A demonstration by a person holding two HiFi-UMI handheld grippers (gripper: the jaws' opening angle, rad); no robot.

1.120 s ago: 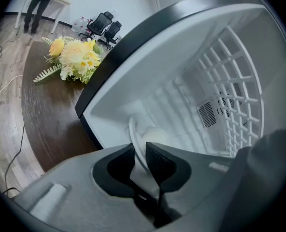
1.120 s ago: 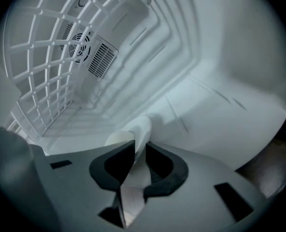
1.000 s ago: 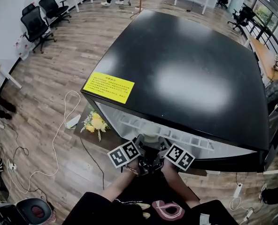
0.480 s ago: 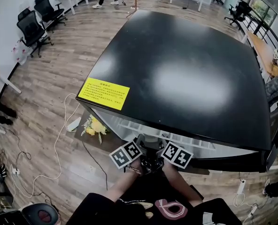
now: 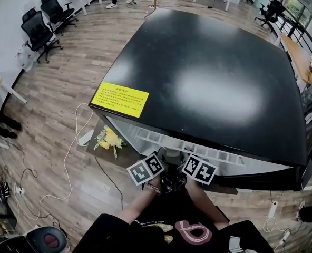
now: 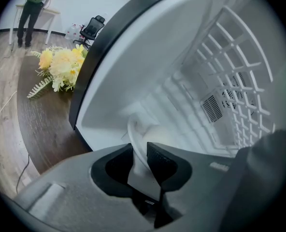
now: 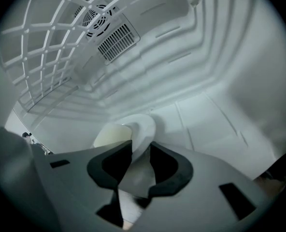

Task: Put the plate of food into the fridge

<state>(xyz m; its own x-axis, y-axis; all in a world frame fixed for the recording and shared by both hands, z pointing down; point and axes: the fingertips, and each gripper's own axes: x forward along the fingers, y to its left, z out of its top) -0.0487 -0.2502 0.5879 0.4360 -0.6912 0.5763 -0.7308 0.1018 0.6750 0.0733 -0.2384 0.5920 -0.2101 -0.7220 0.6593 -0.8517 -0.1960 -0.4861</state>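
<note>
A white plate [image 6: 142, 134] with pale yellowish food [image 7: 109, 134] is inside the white fridge compartment [image 7: 215, 115], low above its floor. My left gripper [image 6: 139, 151] has the plate's rim between its pads. My right gripper [image 7: 141, 151] has the rim [image 7: 139, 129] on the other side. Both pairs of jaws have just been opening slightly, and the pads still touch the rim. In the head view both grippers, left [image 5: 164, 176] and right [image 5: 180, 177], reach side by side into the opening under the fridge's black top [image 5: 208, 78].
A white wire shelf [image 7: 46, 47] hangs above the plate, with a fan vent [image 7: 116, 40] on the back wall. Yellow flowers [image 5: 107, 138] lie on a low board left of the fridge. A white cable [image 5: 66, 157] runs over the wood floor. Office chairs [image 5: 40, 28] stand far left.
The two marker cubes have rolled a little and sit slightly closer together. Both grippers remain at the fridge opening.
</note>
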